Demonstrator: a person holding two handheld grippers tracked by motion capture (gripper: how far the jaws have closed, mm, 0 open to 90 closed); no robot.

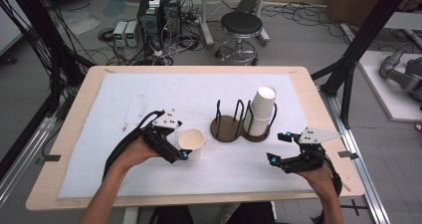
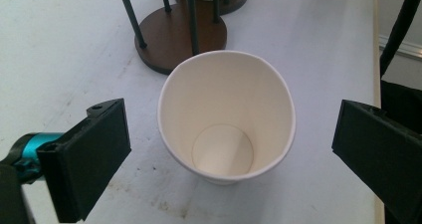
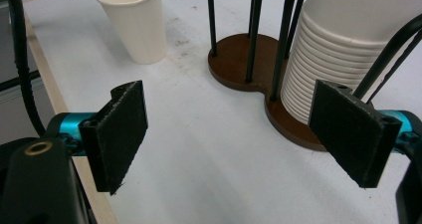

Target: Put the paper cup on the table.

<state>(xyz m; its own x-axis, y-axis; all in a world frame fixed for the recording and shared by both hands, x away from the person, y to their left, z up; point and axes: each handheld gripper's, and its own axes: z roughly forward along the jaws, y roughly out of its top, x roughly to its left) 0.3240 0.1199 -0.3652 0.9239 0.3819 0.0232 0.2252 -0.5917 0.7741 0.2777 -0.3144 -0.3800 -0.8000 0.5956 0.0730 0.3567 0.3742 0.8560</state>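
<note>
While level, left gripper beside cup

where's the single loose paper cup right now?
The single white paper cup stands upright on the white mat, left of centre in the high view, between the open jaws of the left hand-held gripper, just left of the brown two-bay cup rack.

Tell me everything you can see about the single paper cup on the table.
The cup is white paper, with a rolled rim slightly squeezed oval. It is empty and stands upright on the white mat, just left of the holder. The left gripper is open around it, pads apart from its wall.
</note>
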